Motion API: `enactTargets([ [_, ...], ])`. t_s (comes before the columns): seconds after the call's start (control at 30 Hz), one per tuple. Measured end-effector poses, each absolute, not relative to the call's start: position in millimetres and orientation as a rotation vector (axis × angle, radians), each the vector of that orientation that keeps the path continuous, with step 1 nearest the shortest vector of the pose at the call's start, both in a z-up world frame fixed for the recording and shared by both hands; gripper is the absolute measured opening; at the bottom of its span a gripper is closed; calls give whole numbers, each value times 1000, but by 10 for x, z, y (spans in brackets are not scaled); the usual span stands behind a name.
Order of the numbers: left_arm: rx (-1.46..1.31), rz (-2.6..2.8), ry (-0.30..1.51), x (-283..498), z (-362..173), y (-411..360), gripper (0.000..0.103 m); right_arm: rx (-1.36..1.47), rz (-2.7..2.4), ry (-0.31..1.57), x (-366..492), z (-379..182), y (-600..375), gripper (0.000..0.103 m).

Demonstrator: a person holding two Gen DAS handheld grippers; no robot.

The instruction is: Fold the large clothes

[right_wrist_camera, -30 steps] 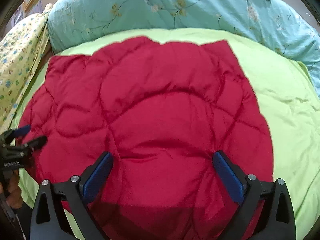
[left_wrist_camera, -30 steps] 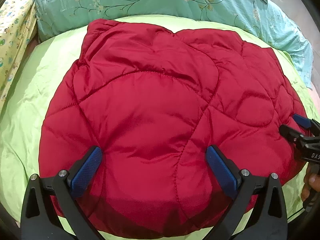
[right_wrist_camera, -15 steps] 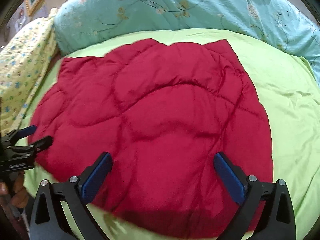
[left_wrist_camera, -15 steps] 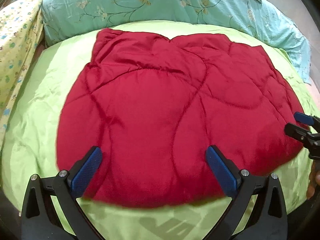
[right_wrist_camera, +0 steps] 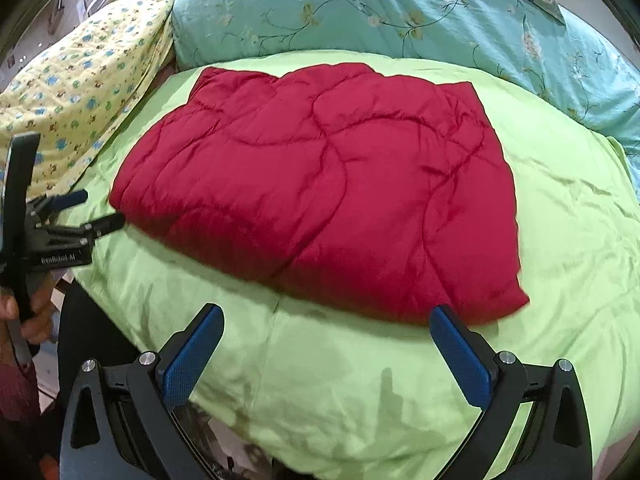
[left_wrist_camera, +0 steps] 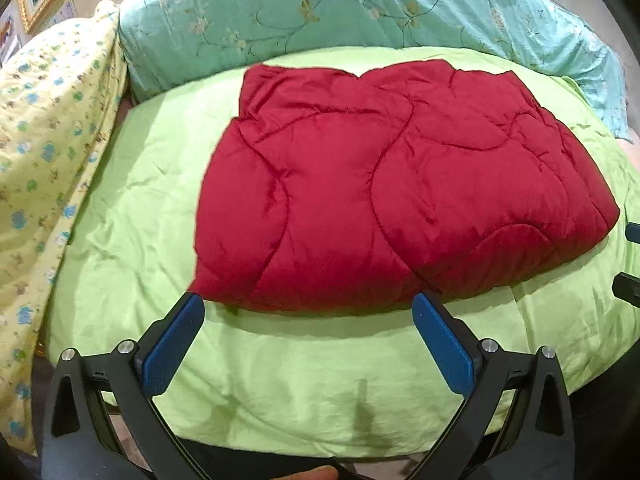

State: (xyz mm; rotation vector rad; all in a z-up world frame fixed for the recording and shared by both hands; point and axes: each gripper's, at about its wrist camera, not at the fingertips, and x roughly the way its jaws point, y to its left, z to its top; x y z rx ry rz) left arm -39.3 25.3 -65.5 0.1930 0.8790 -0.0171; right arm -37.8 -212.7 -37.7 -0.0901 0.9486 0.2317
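Red quilted garment (left_wrist_camera: 384, 200) lies folded on the green bedspread (left_wrist_camera: 304, 380), filling the frame's centre and upper right. Left tool (left_wrist_camera: 308, 344) and right tool (right_wrist_camera: 326, 354) both gape wide at the lower edge, holding nothing.

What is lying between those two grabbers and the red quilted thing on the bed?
Nothing visible. Only bare green sheet separates the left gripper and the right gripper from the near edge of the red quilted piece. Both sets of jaws are open and empty.
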Motion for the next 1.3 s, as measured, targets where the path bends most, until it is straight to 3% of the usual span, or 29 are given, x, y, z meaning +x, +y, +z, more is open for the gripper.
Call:
enactTargets([
  [0.67,199,-64,819,-548,-321,-8,103,-92,225,896,-446,-2,-1933,103],
  [1.3,149,-69,815,-308,-265,-45,103,-105,218,917,-83,-64,-1835,103],
])
